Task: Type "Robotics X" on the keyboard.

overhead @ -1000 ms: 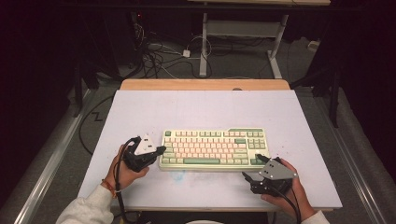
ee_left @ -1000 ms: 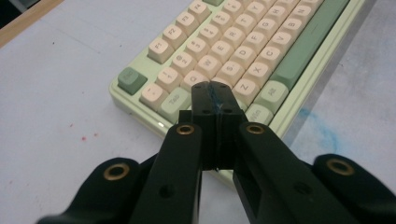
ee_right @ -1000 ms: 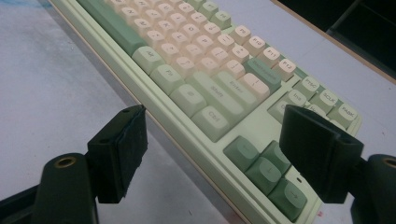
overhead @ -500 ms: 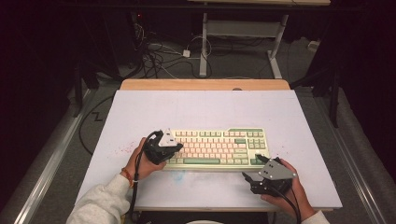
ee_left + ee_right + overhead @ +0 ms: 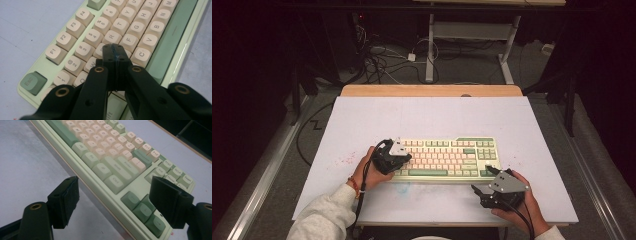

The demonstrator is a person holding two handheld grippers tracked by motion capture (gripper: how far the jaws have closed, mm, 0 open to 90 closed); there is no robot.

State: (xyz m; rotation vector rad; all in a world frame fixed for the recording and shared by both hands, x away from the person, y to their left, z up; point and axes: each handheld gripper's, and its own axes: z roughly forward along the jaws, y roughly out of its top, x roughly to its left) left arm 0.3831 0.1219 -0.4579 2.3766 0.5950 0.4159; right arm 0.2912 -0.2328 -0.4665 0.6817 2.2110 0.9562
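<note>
Since left claw (image 5: 404, 159) slides in from worktop's (image 5: 432, 115) 9 o'clock side, jaws pressed together, tip now sits over keyboard (image 5: 447, 157) left end, around D/E keys (image 5: 100, 48). Looks like key-poking about to start. Right claw (image 5: 482, 192) parked at keyboard's 5 o'clock corner, jaws spread wide, holding nothing. Keyboard lies mid-worktop. No containers anywhere.
</note>
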